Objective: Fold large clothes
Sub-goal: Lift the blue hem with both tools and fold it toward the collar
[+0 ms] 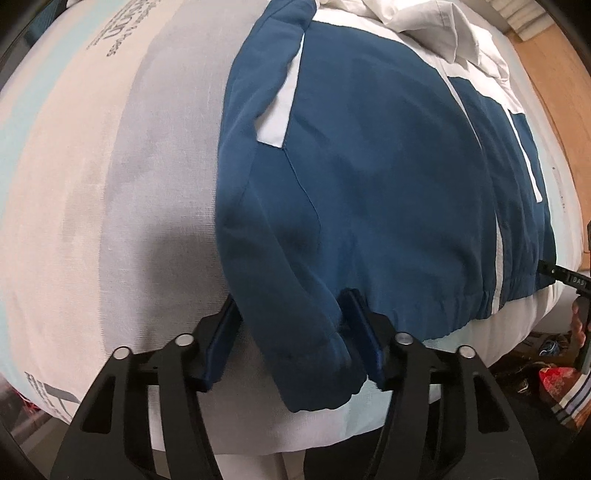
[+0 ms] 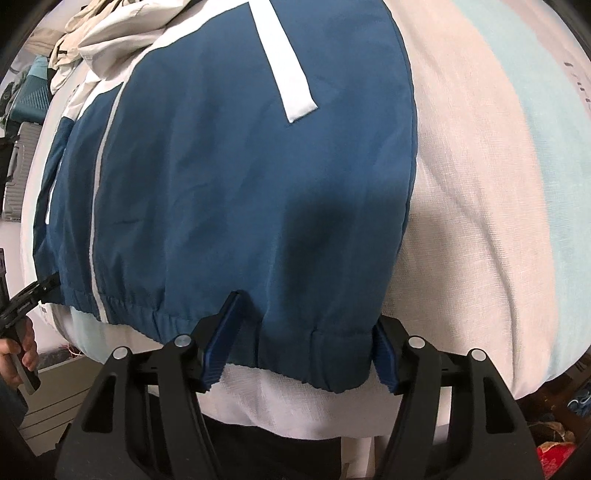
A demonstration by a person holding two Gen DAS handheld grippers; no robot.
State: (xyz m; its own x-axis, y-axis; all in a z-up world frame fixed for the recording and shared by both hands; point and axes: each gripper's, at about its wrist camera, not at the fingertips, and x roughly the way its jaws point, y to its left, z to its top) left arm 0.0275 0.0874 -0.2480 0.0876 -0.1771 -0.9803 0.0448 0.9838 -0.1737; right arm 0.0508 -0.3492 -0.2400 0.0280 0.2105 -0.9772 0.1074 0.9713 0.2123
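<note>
A blue jacket point(image 1: 369, 177) with white stripes lies flat on the bed, hem toward me; it also shows in the right wrist view point(image 2: 240, 166). My left gripper point(image 1: 291, 314) is open, its jaws on either side of the folded sleeve cuff point(image 1: 317, 369) at the jacket's left hem corner. My right gripper point(image 2: 308, 314) is open, its jaws on either side of the right hem corner point(image 2: 332, 369). Each gripper shows at the edge of the other's view: the right one point(image 1: 569, 280) and the left one point(image 2: 26, 302).
The bed cover point(image 1: 110, 184) is striped white, grey and pale blue and reaches the near edge. A heap of white clothes point(image 1: 436, 29) lies behind the jacket. Wooden floor point(image 1: 554, 74) on one side, suitcases point(image 2: 26, 110) on the other.
</note>
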